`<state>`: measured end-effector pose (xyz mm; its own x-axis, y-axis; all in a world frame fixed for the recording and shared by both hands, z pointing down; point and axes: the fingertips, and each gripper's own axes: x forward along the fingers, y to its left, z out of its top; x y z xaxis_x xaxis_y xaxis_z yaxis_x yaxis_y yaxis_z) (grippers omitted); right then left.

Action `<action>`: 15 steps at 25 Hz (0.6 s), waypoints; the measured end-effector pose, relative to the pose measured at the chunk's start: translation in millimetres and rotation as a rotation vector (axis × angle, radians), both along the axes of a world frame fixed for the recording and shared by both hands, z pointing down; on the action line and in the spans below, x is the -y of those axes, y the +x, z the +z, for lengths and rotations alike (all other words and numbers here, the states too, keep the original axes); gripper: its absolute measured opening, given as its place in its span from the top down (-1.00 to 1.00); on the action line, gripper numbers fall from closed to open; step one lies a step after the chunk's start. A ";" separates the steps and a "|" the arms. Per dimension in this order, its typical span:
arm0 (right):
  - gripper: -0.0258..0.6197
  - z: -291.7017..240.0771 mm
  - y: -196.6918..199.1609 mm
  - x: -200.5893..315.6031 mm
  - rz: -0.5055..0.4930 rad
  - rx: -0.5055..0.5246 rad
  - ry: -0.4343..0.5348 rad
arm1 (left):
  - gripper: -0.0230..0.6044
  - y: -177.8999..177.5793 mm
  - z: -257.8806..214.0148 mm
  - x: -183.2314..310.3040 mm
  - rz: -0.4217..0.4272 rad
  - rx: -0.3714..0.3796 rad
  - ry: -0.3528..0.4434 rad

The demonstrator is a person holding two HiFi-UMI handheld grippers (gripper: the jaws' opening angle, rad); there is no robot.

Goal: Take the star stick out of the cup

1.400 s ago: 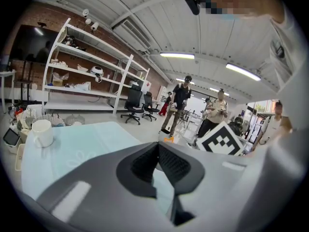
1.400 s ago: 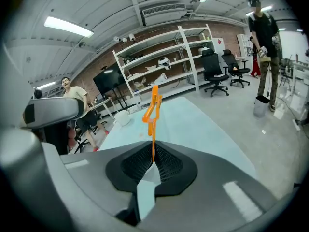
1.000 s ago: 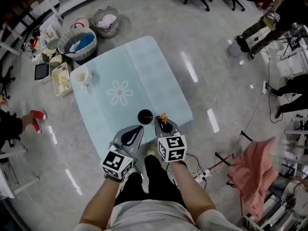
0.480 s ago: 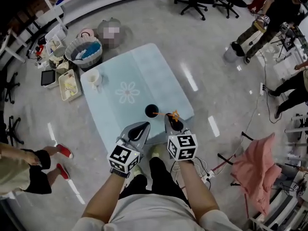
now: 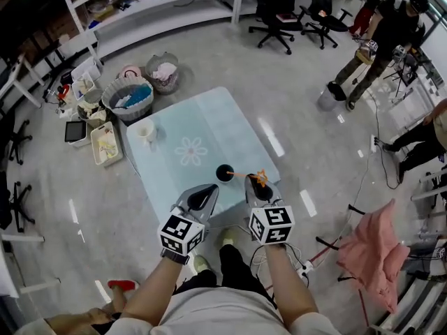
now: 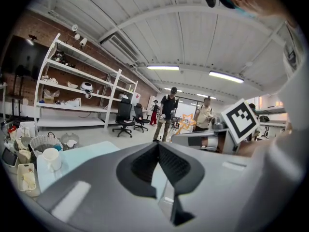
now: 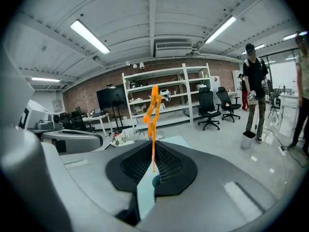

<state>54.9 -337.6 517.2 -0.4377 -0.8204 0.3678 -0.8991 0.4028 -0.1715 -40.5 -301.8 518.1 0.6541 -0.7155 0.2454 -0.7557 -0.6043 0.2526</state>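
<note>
The orange star stick (image 5: 260,179) is out of the black cup (image 5: 224,172) and stands up to the right of it, over the table's near edge. My right gripper (image 5: 255,185) is shut on its thin stem. In the right gripper view the star stick (image 7: 153,114) rises straight up from between the closed jaws of the right gripper (image 7: 152,164). My left gripper (image 5: 207,189) hovers just left of the cup and near its front, shut with nothing in it. The left gripper view shows the left gripper (image 6: 158,150) with jaws together, and the star stick (image 6: 186,123) further right.
A white mug (image 5: 146,130) stands at the far left corner of the light blue table (image 5: 209,121). Baskets (image 5: 130,98) and trays sit on the floor beyond the left side. Office chairs (image 5: 279,19) and people stand further off. A pink cloth (image 5: 370,246) hangs at the right.
My right gripper has carried the star stick a little further right, away from the cup. The head camera has tilted up, and a person at the left has walked out of view.
</note>
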 end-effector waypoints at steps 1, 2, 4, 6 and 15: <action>0.84 -8.4 -1.9 -2.5 0.000 0.001 0.014 | 0.91 -3.0 -4.8 -0.9 -0.001 0.001 0.006; 0.84 -16.7 -3.6 -4.8 0.002 0.001 0.030 | 0.91 -6.0 -9.5 -1.6 -0.001 0.002 0.013; 0.84 -32.3 -6.6 -10.0 0.008 0.003 0.060 | 0.91 -11.5 -18.8 -4.1 -0.001 0.003 0.029; 0.84 -46.5 -8.5 -16.5 0.013 0.007 0.085 | 0.91 -15.8 -28.5 -8.6 -0.001 0.001 0.044; 0.84 -107.7 -11.9 -38.8 0.017 0.004 0.179 | 0.91 -24.5 -86.5 -24.1 -0.001 -0.011 0.122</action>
<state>43.0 -298.8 409.6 -0.4241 -0.8801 0.2136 -0.9056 0.4117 -0.1015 -65.0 -277.7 431.6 0.6557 -0.7401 0.1493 -0.7538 -0.6302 0.1861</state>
